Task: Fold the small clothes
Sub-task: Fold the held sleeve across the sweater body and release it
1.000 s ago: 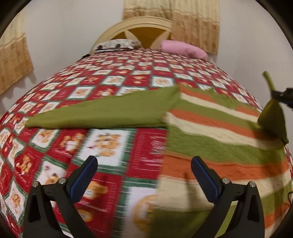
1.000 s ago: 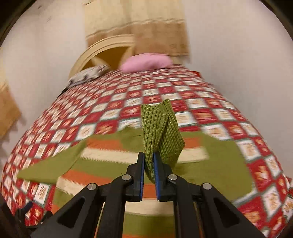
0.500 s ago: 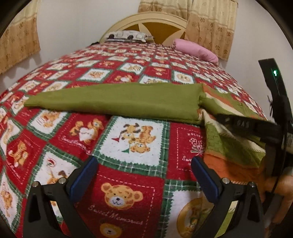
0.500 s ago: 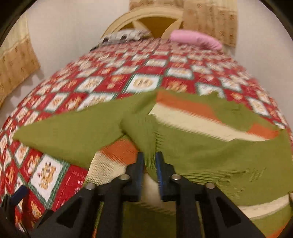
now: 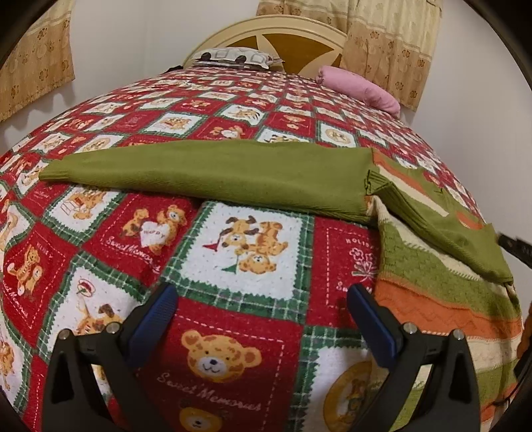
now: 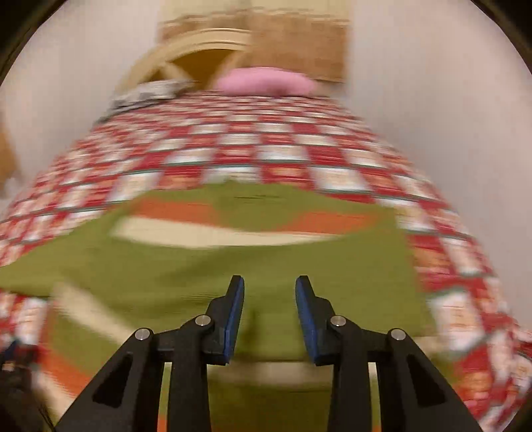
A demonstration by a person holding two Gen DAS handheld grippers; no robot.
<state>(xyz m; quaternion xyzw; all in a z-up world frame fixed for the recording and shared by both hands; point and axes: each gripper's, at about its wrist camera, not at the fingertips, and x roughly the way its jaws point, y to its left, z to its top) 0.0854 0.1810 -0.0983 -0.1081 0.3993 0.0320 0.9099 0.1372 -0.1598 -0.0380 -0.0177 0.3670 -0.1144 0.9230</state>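
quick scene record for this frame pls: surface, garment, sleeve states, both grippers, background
surface: bed with red and green teddy-bear quilt
garment: striped green, orange and cream sweater, lying flat on the quilt
left sleeve: green sleeve stretched straight out over the quilt, not folded
right sleeve: folded sleeve laid across the sweater body
left gripper: open, empty, over the quilt beside the sweater hem
right gripper: open, empty, above the sweater; view motion-blurred
background: pink pillow, patterned pillow, cream headboard, curtains
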